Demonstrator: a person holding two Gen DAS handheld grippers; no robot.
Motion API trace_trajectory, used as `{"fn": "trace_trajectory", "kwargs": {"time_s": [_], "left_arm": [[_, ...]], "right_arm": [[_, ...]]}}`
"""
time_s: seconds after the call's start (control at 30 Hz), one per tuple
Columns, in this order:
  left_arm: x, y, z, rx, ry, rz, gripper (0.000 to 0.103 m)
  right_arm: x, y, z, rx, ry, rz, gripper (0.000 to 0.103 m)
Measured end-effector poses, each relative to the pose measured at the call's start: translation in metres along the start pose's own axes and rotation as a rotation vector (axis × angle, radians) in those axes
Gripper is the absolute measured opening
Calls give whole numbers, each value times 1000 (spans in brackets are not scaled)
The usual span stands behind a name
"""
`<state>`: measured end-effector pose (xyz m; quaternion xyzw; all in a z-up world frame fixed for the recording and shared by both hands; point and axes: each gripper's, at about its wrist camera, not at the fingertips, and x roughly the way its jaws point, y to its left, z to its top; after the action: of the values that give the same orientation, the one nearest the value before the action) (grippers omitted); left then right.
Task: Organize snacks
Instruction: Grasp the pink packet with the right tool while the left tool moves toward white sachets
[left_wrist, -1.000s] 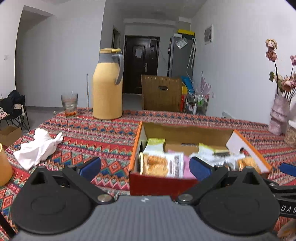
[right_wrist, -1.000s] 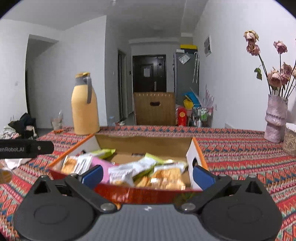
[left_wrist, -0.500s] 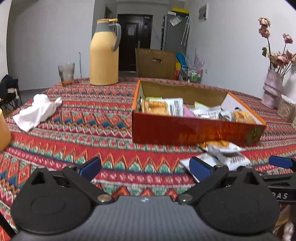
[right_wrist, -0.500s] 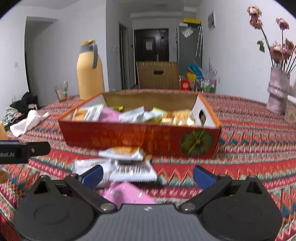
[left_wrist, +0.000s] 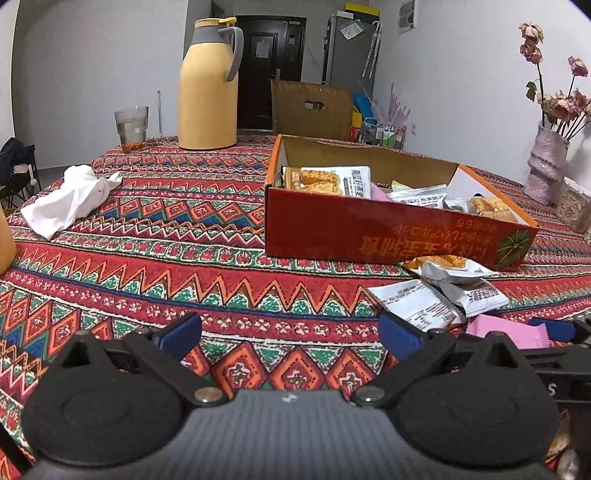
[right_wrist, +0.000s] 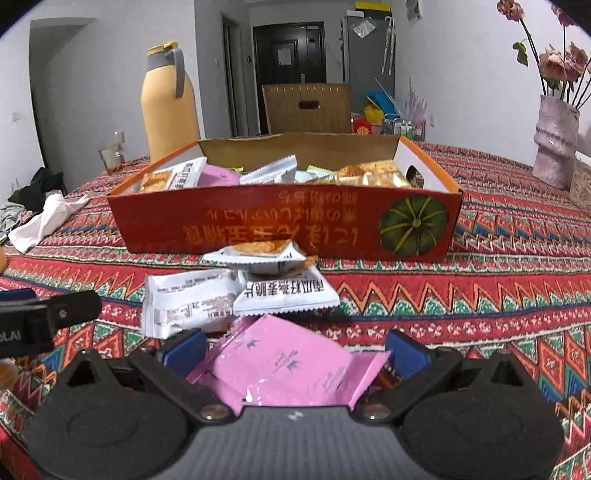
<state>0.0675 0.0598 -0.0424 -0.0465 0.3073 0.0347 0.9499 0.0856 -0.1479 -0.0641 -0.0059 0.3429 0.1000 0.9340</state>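
We hold the right gripper (right_wrist: 293, 350) low with its jaws spread wide either side of the pink packet (right_wrist: 284, 363), not yet closed, because it looks like the nearest loose snack to lift into the red box (right_wrist: 284, 225) straight ahead. Between packet and box lie three white packets (right_wrist: 240, 291). Our left gripper (left_wrist: 290, 336) hangs released over bare tablecloth (left_wrist: 147, 236), holding nothing, the box ahead to its right.

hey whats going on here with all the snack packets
A person holds a gripper in each hand and is sorting snacks into the red box on the patterned tablecloth. The box already holds several packets. Three white packets and a pink packet lie loose in front of it. The right gripper is open with the pink packet between its fingers; the left gripper is open and empty.
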Motion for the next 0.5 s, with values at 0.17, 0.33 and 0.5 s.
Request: {"fn": "trace_trajectory", "kwargs": {"time_s": [0.17, 0.33, 0.5], "left_arm": [[9, 2, -4, -8, 20, 10, 103], [12, 4, -7, -17, 32, 9, 103], [12, 5, -7, -24, 37, 5, 103]], "right_arm": [[1, 1, -8, -12, 6, -7, 103], [-3, 1, -13, -37, 0, -10, 103], [-12, 0, -20, -62, -24, 9, 96]]}}
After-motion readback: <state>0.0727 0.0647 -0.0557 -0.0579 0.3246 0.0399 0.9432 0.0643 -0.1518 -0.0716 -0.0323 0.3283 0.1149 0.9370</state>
